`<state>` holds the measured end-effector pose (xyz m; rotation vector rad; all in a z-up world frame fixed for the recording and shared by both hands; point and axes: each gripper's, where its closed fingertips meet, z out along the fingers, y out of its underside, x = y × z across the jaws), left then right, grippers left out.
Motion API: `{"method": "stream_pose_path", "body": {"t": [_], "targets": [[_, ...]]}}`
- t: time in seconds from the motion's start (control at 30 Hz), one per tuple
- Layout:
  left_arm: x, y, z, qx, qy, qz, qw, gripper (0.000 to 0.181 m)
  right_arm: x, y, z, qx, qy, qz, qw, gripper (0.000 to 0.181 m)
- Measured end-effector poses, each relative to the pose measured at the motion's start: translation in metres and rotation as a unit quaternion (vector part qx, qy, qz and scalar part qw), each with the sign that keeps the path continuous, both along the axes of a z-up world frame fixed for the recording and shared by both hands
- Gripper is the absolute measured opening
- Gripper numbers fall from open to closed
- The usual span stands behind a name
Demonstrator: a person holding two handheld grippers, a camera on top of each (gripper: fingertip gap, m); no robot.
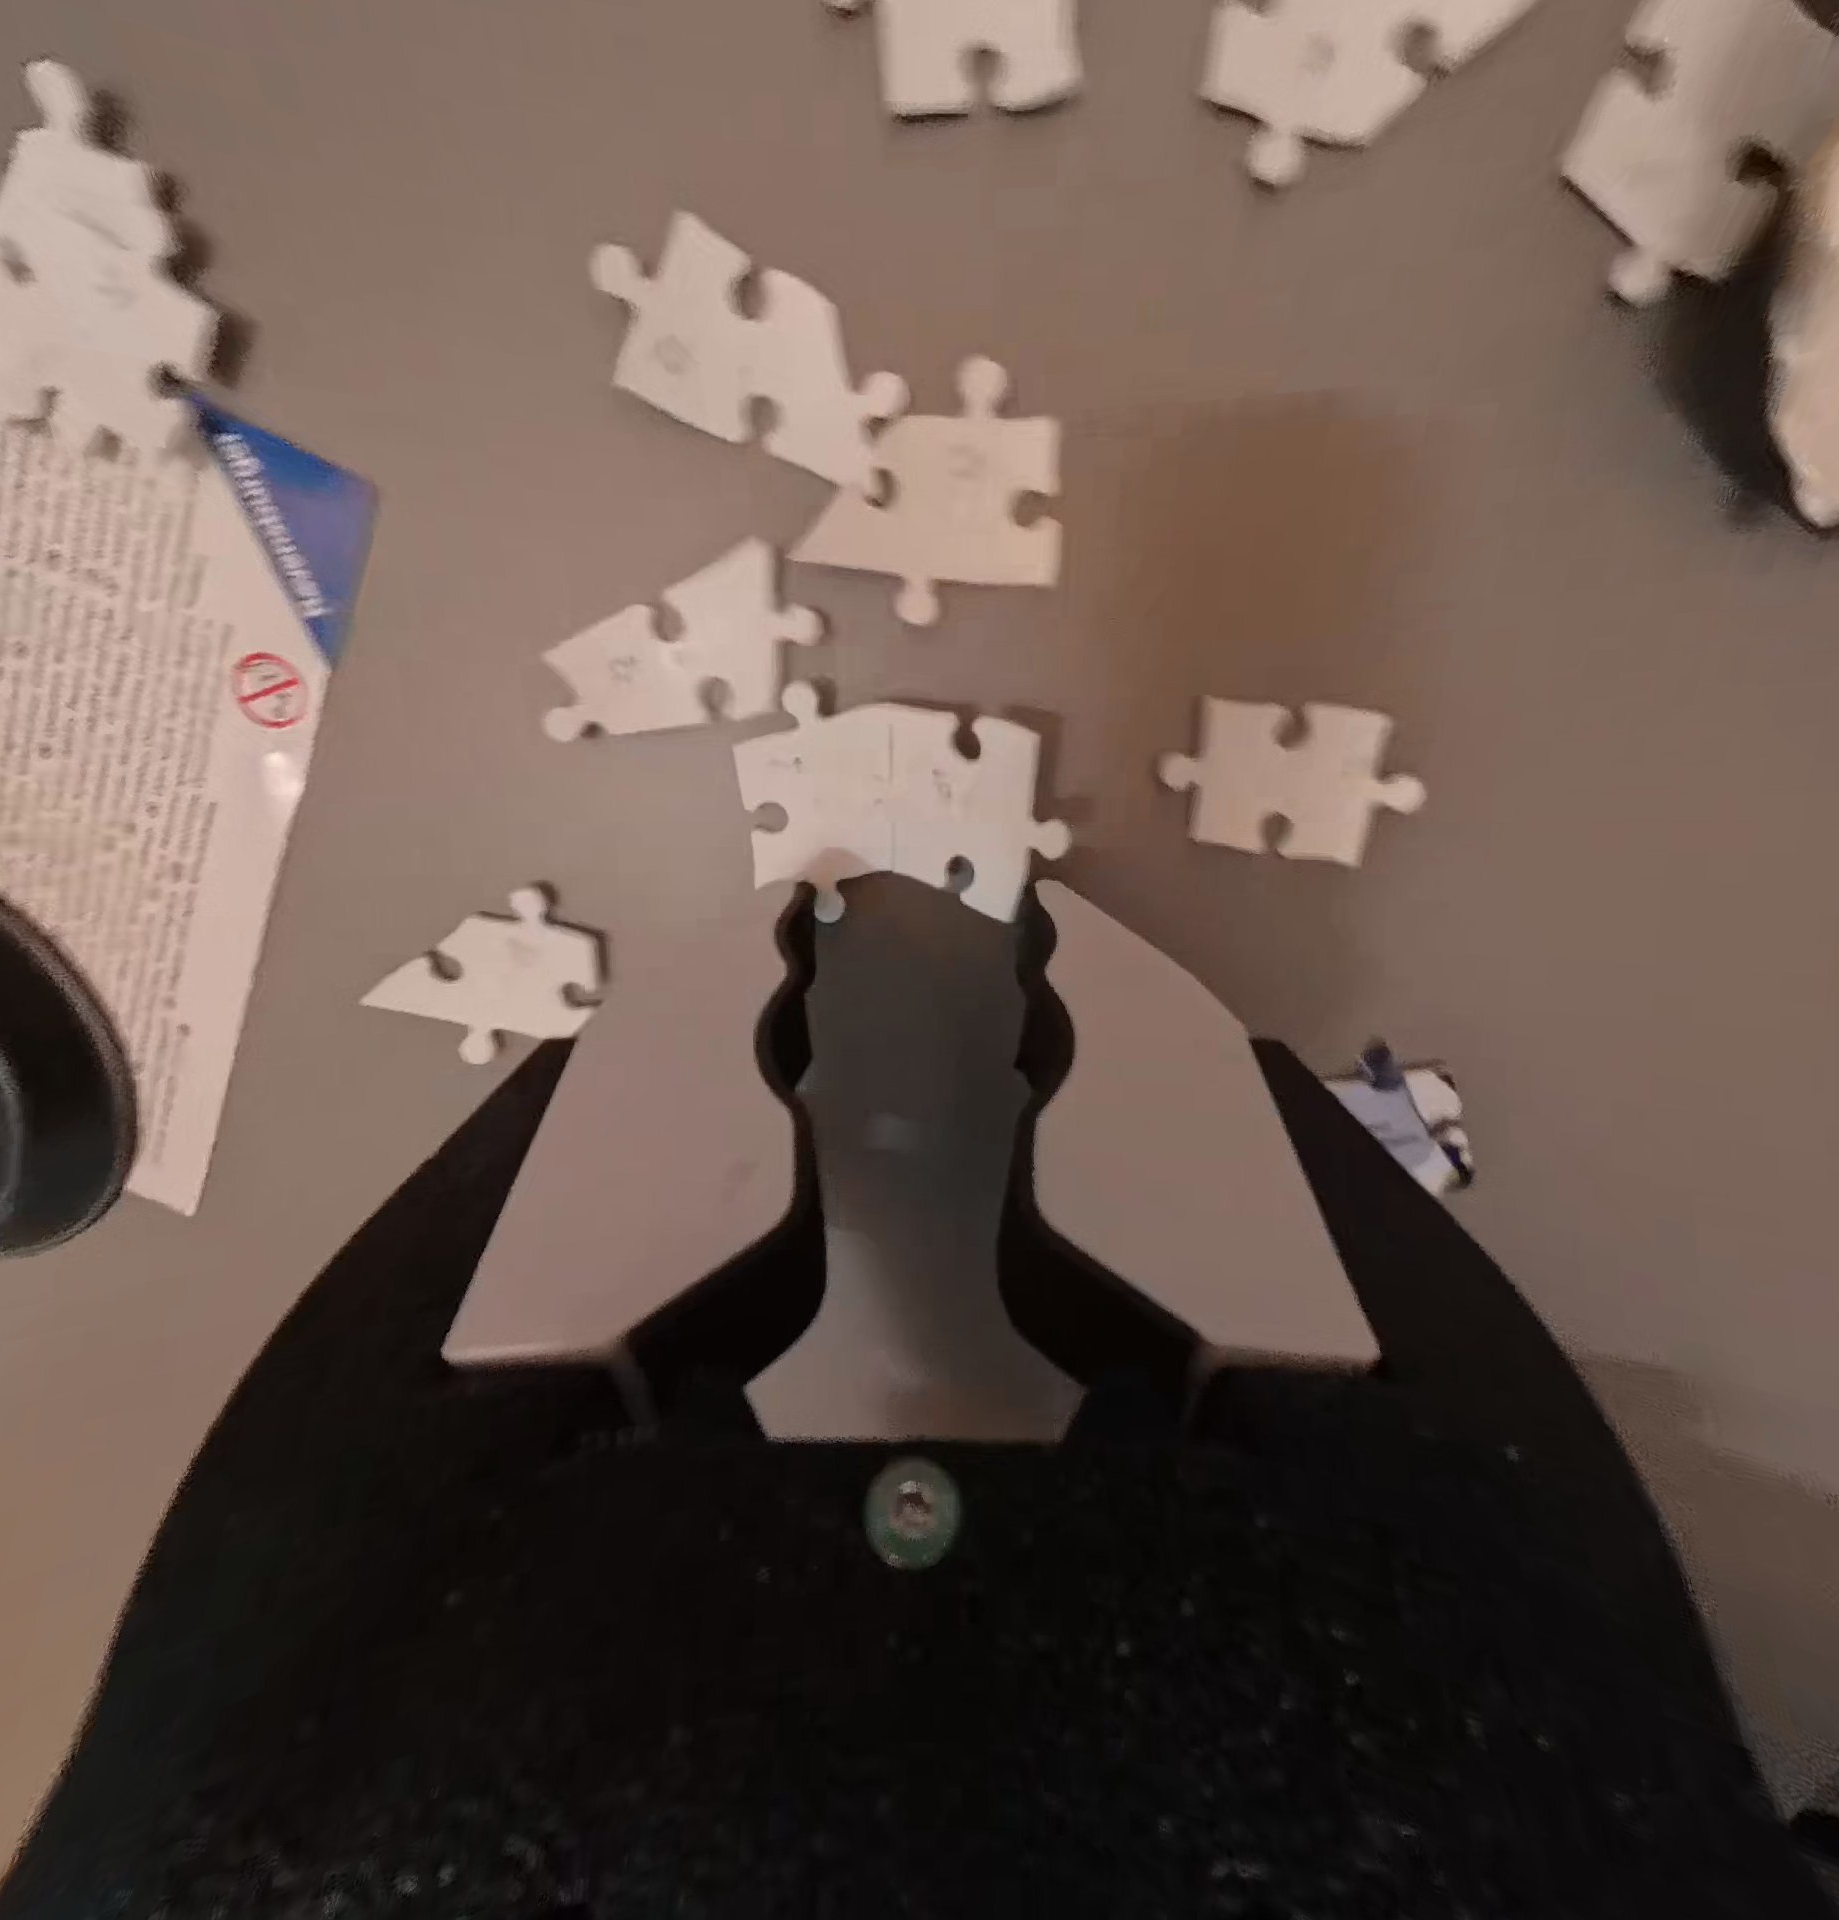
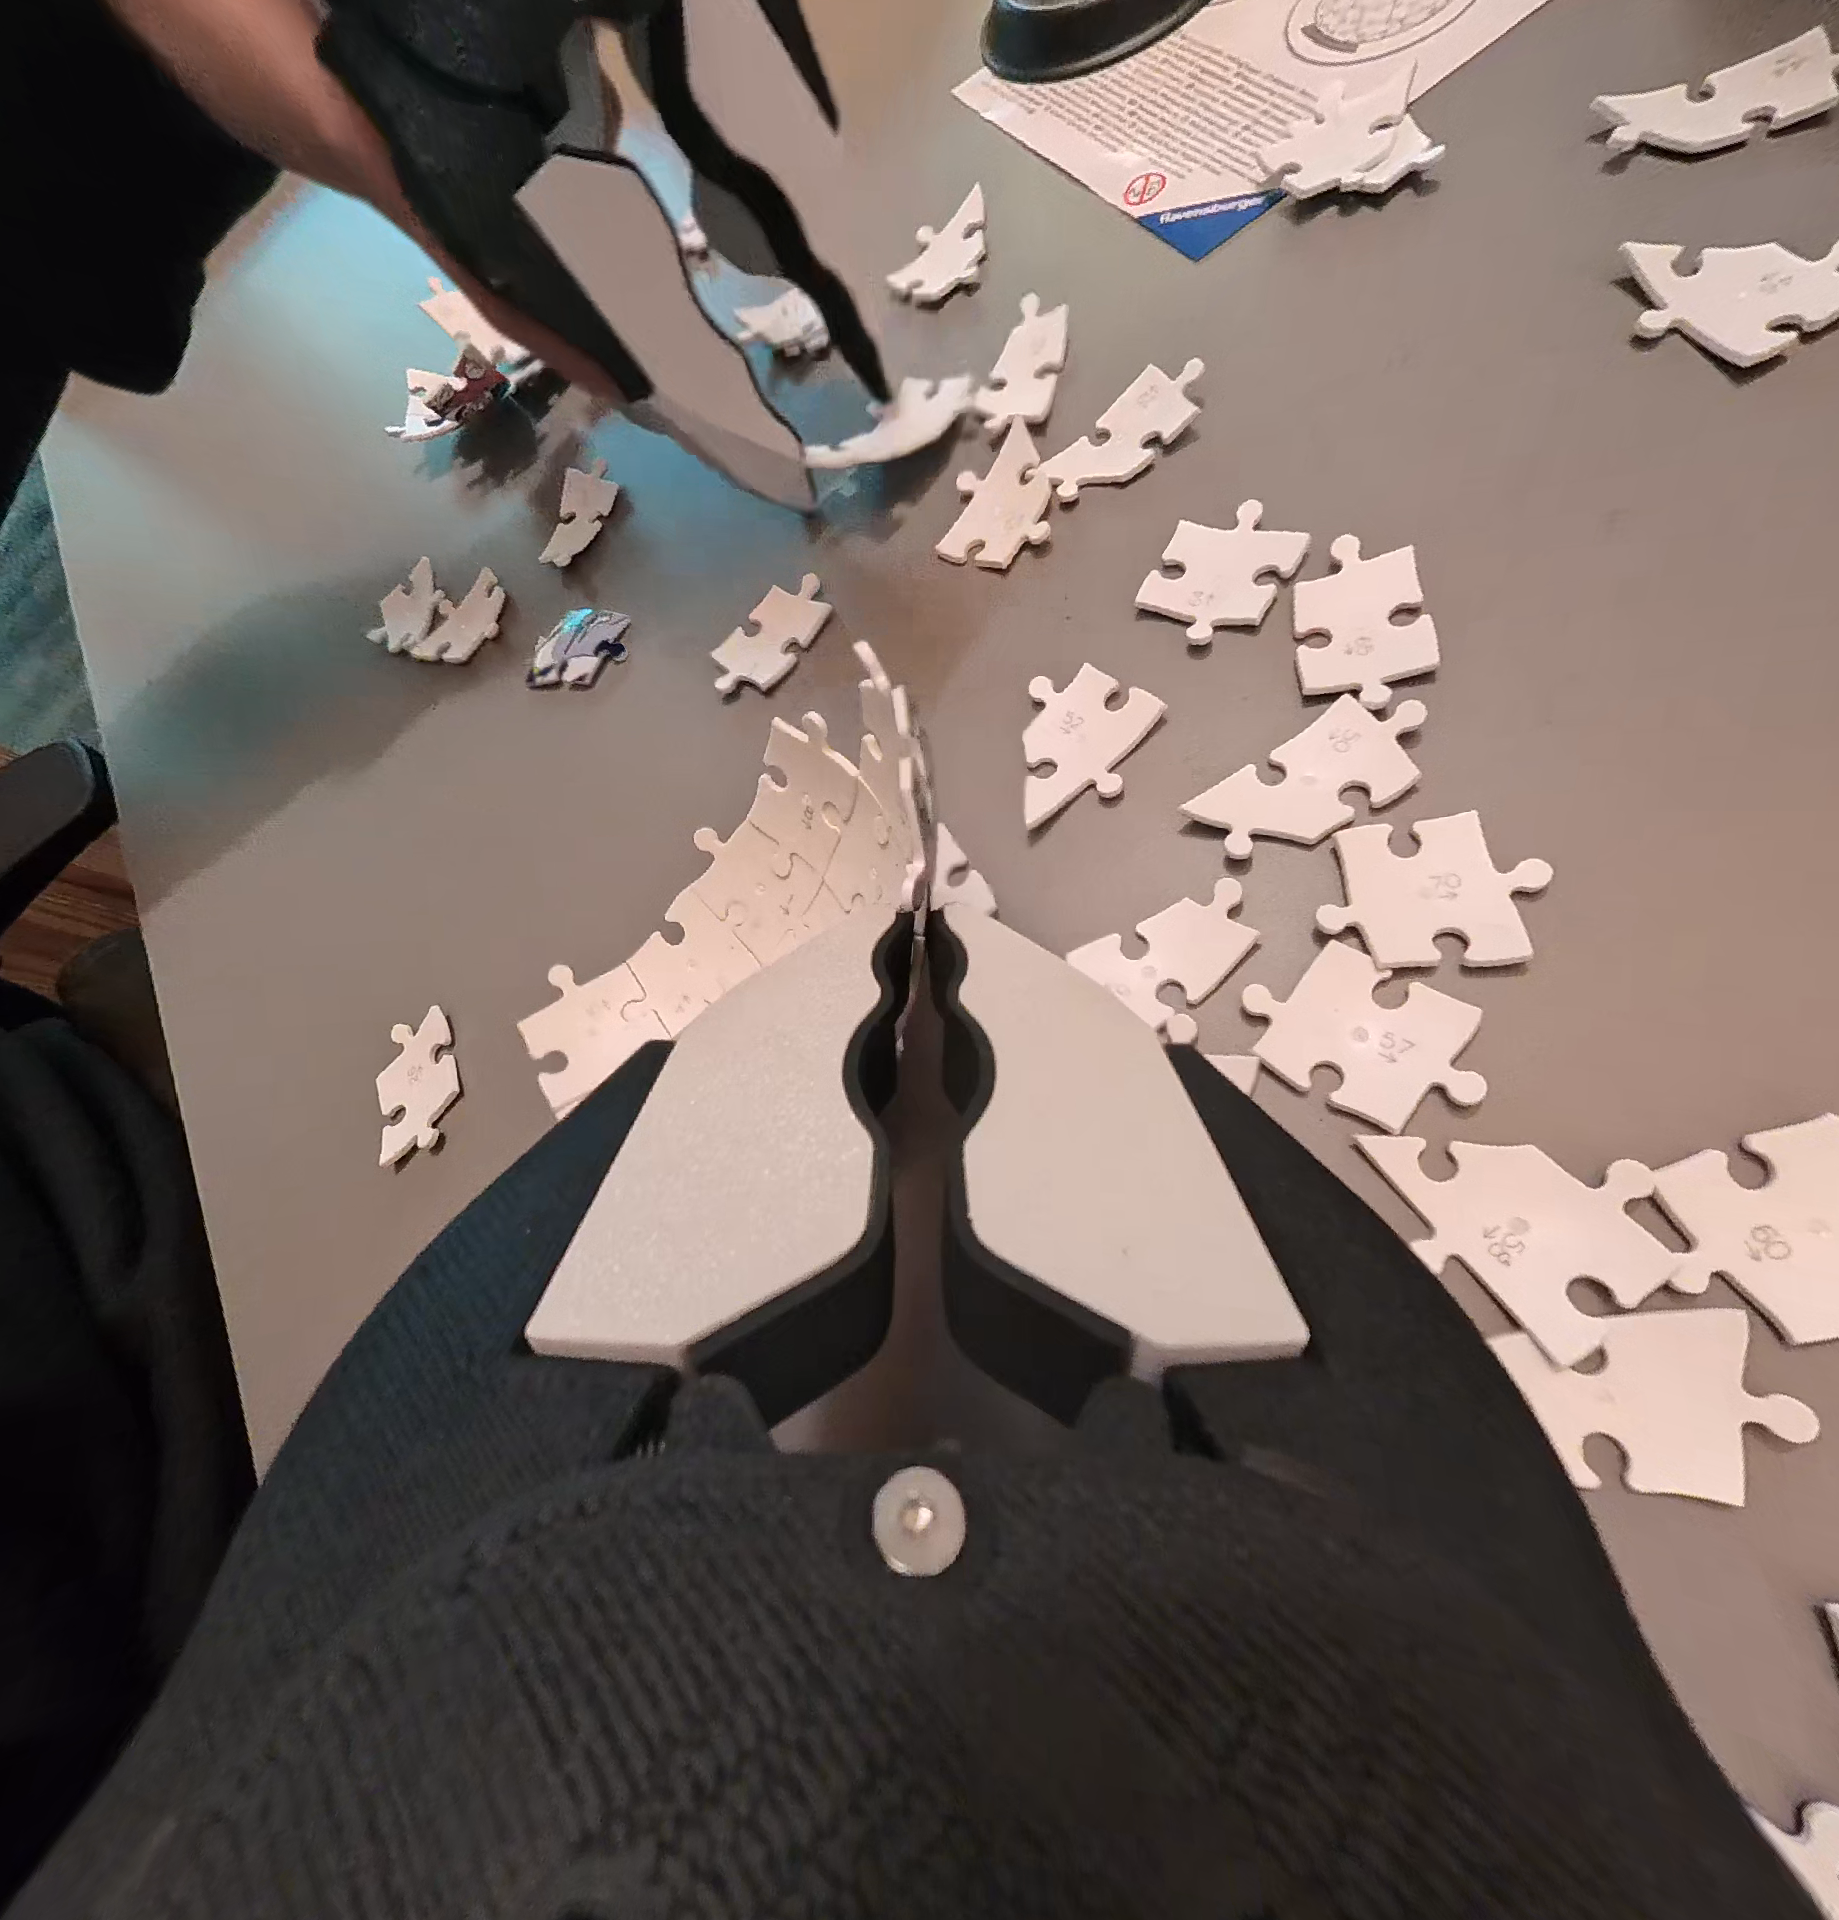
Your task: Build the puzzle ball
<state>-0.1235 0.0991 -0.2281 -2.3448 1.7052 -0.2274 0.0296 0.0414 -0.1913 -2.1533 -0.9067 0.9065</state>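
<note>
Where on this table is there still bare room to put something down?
Bare table lies left of the curved joined section, toward the near edge. The right side is crowded with loose pieces; the far end holds the leaflet.

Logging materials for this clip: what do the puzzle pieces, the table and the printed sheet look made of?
Puzzle pieces: probably rigid plastic, matte white; the joined section keeps a curved shape. Table: smooth grey laminate or similar, with soft sheen and reflections. Printed sheet: thin, slightly glossy paper, lying flat.
</note>
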Motion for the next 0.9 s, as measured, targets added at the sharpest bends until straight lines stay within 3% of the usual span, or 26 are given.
{"method": "stream_pose_path", "body": {"t": [0.17,0.33,0.47,0.53,0.63,0.73,0.9], "targets": [[-0.006,-0.032,0.001,0.025,-0.013,-0.062,0.998,0.036,-0.011,-0.001,0.005,0.035,-0.041,0.009,0.998,0.003],[-0.015,-0.051,0.005,0.034,-0.024,-0.070,0.997,0.037,-0.024,-0.003,0.006,0.077,-0.117,0.024,0.990,0.004],[-0.014,-0.070,0.026,0.057,-0.054,-0.059,0.995,0.039,-0.032,-0.007,0.006,0.109,-0.172,0.039,0.978,0.005],[-0.001,-0.082,0.039,0.067,-0.091,-0.041,0.993,0.038,-0.036,-0.008,0.007,0.121,-0.188,0.044,0.974,0.005],[0.019,-0.095,0.037,0.062,-0.133,0.017,0.989,0.037,-0.045,-0.011,0.009,0.124,-0.182,0.055,0.974,0.005],[0.040,-0.101,0.027,0.004,-0.196,0.096,0.976,0.040,-0.051,-0.014,0.010,0.116,-0.163,0.060,0.978,0.005],[0.064,-0.106,0.018,-0.088,-0.281,0.129,0.947,0.040,-0.050,-0.017,0.012,0.119,-0.155,0.070,0.978,0.004]]}}
